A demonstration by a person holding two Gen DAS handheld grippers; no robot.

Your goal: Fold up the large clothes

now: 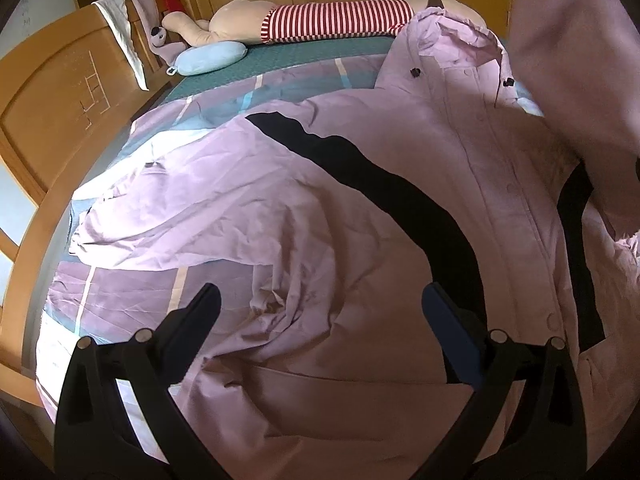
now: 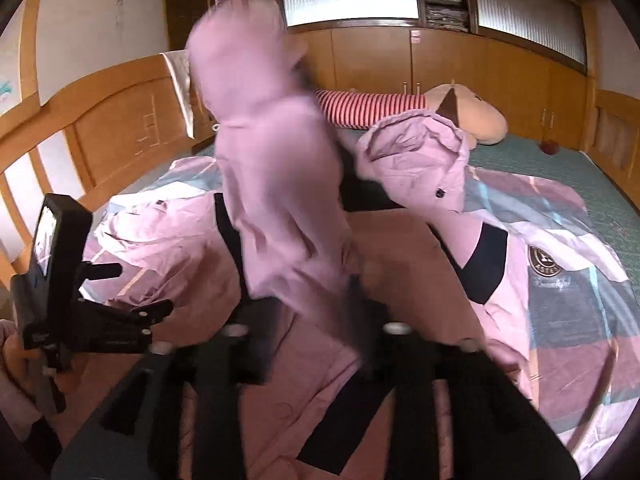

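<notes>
A large pink jacket (image 1: 360, 208) with black stripes lies front up on the bed, hood (image 1: 460, 36) toward the far side. My left gripper (image 1: 320, 300) is open and empty just above the jacket's lower left part. My right gripper (image 2: 312, 312) is shut on the jacket's sleeve (image 2: 272, 152), which is lifted high over the jacket's body and blurred by motion. The same sleeve shows at the right edge of the left wrist view (image 1: 572, 48). The left gripper also shows at the left of the right wrist view (image 2: 120, 316).
The bed has a plaid pink, white and teal cover (image 2: 568, 288) over a green sheet (image 1: 304, 60). A big plush toy in a red striped shirt (image 1: 340, 20) and a blue pillow (image 1: 210, 58) lie along the far side. A wooden headboard (image 1: 44, 120) stands at left.
</notes>
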